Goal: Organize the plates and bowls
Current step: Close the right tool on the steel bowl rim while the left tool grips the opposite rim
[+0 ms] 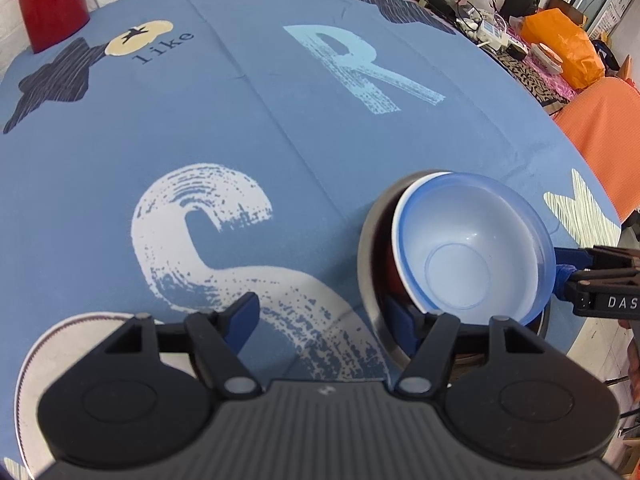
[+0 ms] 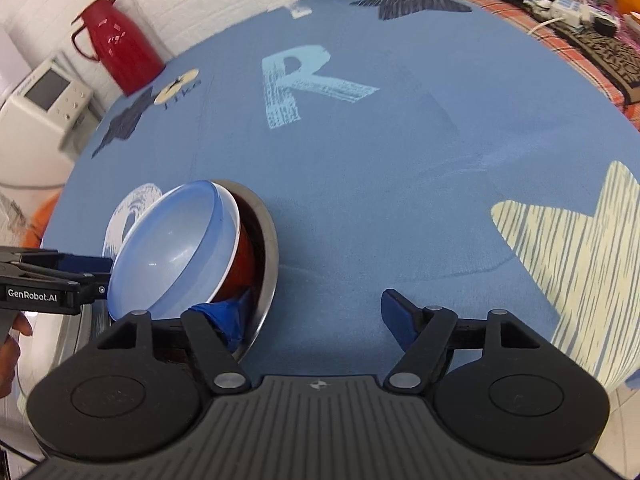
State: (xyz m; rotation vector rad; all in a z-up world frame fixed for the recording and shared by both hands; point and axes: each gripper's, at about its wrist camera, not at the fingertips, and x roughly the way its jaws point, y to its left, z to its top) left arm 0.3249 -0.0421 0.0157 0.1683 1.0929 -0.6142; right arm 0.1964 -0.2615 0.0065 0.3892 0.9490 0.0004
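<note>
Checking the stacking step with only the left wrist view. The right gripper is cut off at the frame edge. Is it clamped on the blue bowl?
Observer: No. The right gripper is open. One finger's pad sits inside the steel bowl beside the red bowl, and the other is over the cloth.
Operator: Anything behind the left gripper?
Observer: Part of a hand shows just behind the left gripper.
Operator: What is beyond the red jug?
Observer: A white appliance with a screen stands left of the red jug, off the table.
</note>
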